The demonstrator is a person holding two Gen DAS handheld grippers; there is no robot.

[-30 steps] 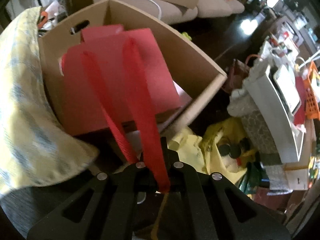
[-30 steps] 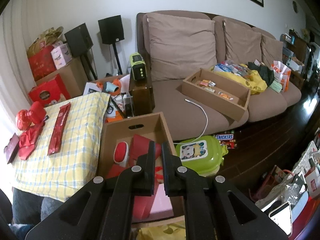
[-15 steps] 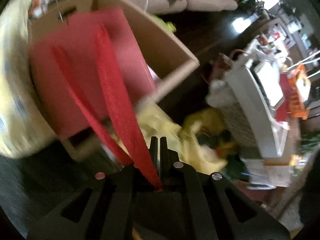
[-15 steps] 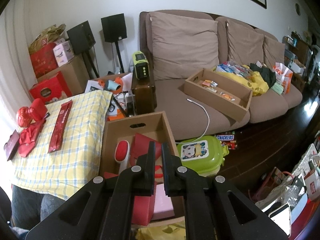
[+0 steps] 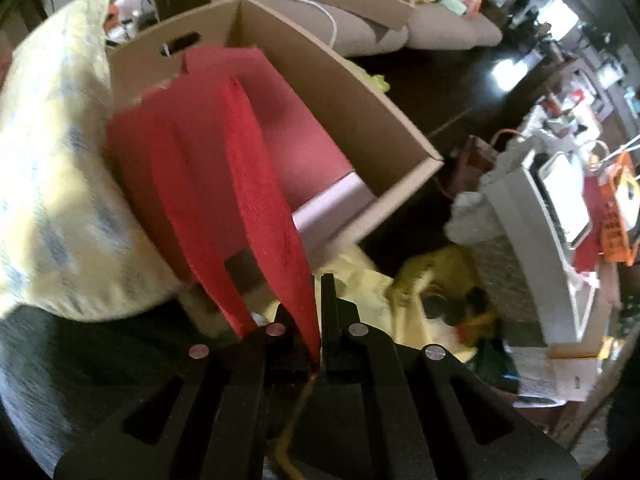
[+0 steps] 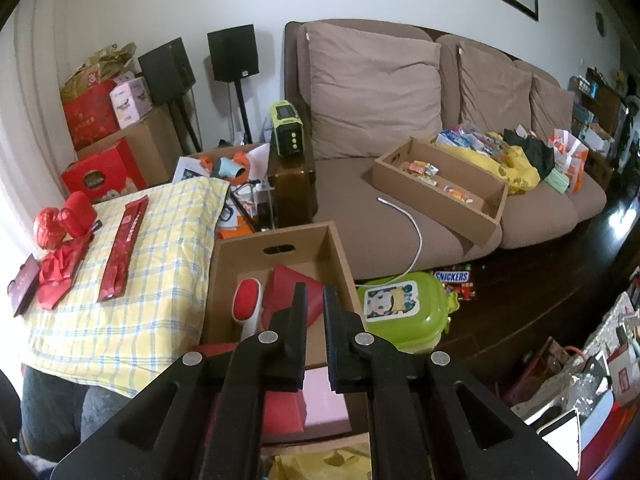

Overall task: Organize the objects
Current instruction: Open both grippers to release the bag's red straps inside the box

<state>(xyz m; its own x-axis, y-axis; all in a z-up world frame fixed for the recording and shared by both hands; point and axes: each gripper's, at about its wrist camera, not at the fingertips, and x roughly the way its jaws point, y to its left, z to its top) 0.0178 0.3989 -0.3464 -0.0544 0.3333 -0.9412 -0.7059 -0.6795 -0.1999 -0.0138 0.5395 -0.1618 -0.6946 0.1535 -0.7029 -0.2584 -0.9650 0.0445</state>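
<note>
A cluttered living room floor holds a cardboard box point(image 6: 336, 256) beside the sofa point(image 6: 400, 216). Left gripper point(image 5: 318, 316) fingers clamp the red bag's point(image 5: 192, 152) ribbon handle point(image 5: 260, 184); the blurred bag hides most of the box interior. Right gripper point(image 6: 314, 312) fingers are together, empty, above the box holding a red brush point(image 6: 246, 304).

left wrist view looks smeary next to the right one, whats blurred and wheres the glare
Left wrist view: red bag and yellow cloth motion-smeared, window glare on the dark floor. Right wrist view: sharp, evenly lit, sofa bowed by fisheye.
</note>
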